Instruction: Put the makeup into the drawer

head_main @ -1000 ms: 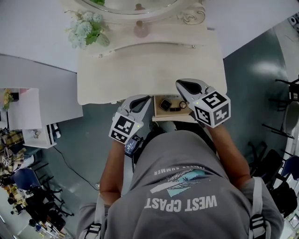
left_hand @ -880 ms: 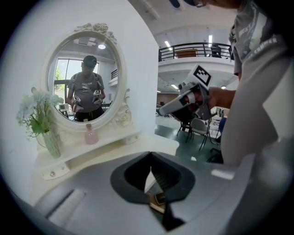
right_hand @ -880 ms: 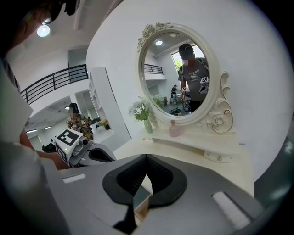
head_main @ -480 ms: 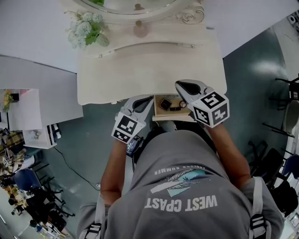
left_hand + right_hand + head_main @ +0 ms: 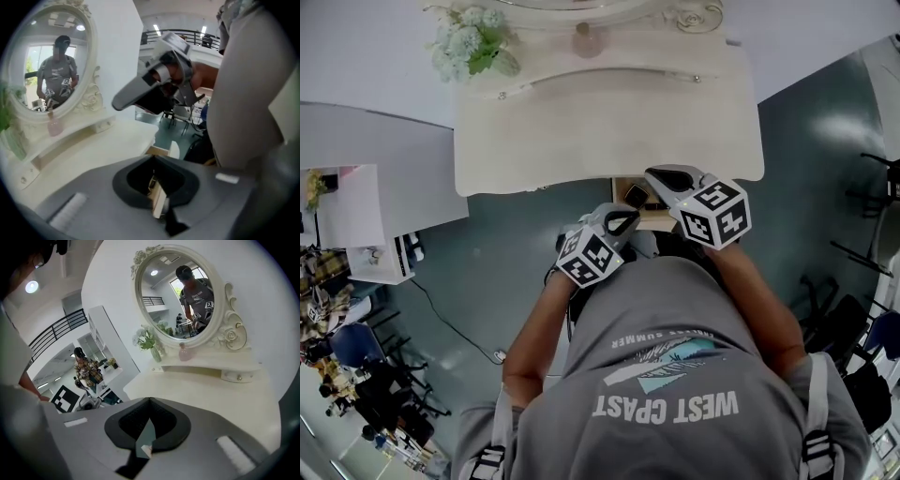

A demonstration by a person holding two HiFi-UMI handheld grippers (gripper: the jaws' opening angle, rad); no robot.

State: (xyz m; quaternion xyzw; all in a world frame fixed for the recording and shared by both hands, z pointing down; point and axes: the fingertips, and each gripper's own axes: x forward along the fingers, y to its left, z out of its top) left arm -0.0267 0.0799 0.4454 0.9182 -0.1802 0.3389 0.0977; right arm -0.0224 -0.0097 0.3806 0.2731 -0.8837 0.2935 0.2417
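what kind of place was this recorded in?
Probably a mock bedroom corner staged in a large open hall: an ornate white vanity table with an oval mirror and flowers, and a balcony railing behind.

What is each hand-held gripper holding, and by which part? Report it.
Nothing. The left hand-held gripper and the right hand-held gripper both have their jaws together, with no item between them.
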